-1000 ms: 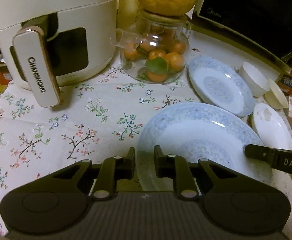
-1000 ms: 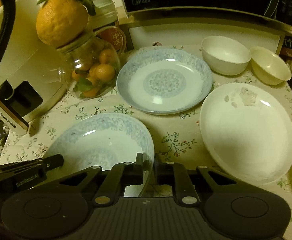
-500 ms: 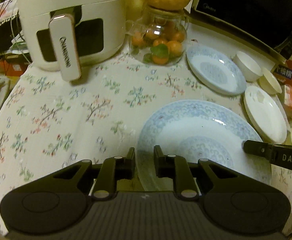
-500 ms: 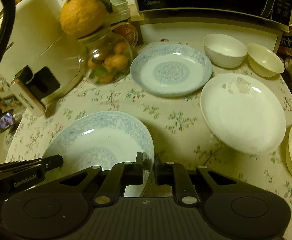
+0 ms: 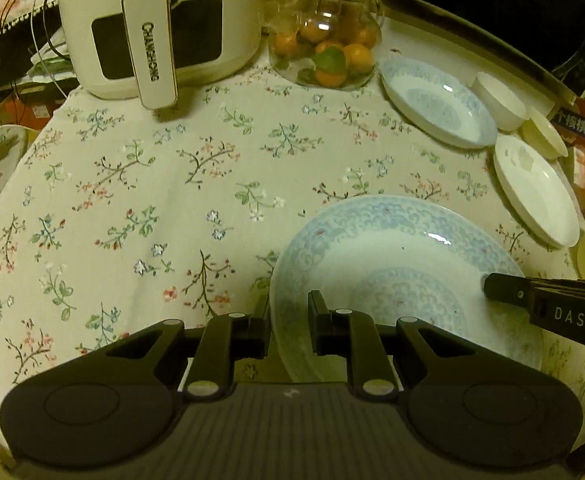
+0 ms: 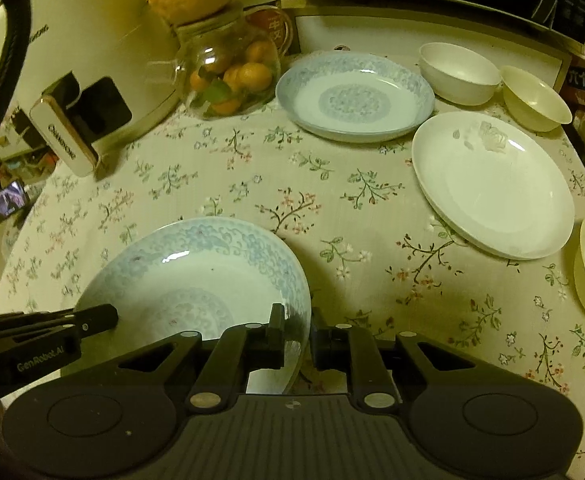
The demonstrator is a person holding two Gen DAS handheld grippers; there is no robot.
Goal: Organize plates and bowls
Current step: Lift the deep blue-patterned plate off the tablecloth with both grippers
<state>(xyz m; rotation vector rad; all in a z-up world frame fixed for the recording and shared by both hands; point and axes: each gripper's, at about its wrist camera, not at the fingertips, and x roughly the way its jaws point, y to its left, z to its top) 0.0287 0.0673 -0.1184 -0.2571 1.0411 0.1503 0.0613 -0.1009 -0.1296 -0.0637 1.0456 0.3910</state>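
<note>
Left wrist view: left claw (image 5: 288, 316) pinching the near rim of plate (image 5: 392, 248), which spans both claws above the worktop (image 5: 172, 200). Right claw (image 6: 297, 328) clamped on the opposite rim, jaws easing open. Risk of losing that side: plate tilting, slipping free, striking the worktop, or skidding toward the white plate (image 6: 492, 184) ahead-right.

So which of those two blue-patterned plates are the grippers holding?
The near blue-patterned plate: the left gripper and right gripper each straddle its rim. The far blue-patterned plate lies untouched beside the glass jar.
</note>
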